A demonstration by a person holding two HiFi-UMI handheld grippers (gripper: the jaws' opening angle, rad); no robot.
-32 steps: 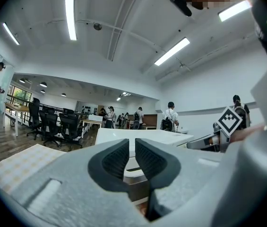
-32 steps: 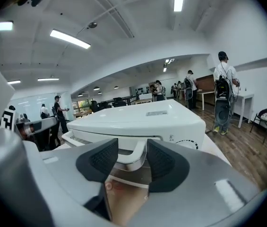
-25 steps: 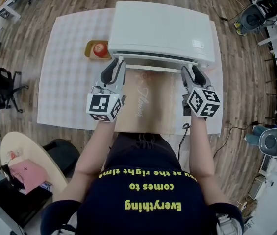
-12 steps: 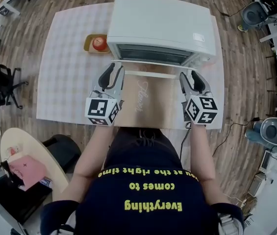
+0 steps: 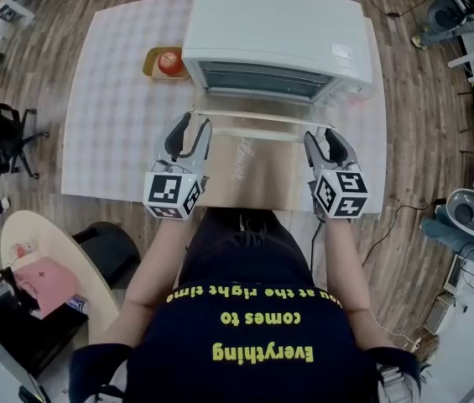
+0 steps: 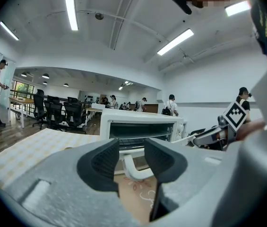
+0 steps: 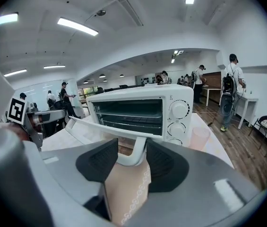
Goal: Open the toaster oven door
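Toaster oven (image 5: 274, 32) on the table (image 5: 111, 133). Door (image 5: 262, 122) hangs down near level and the cavity is exposed, so the opening looks essentially done.

Left gripper (image 5: 196, 121): jaws have just been opening and are now wide, with the door handle (image 6: 134, 171) end loose between them.

Right gripper (image 5: 319, 133): jaws wide, straddling the handle's other end.

Remaining: back both grippers off.

**Two hand-held grippers, side by side ahead of the body**

Left gripper (image 5: 193, 124): jaws apart, just been opening; door handle (image 6: 134, 168) end between the pads, unpressed.
Right gripper (image 5: 323, 134): jaws apart, handle's other end between them, unclamped.
Forearms (image 5: 163, 250): extended forward, roughly parallel.
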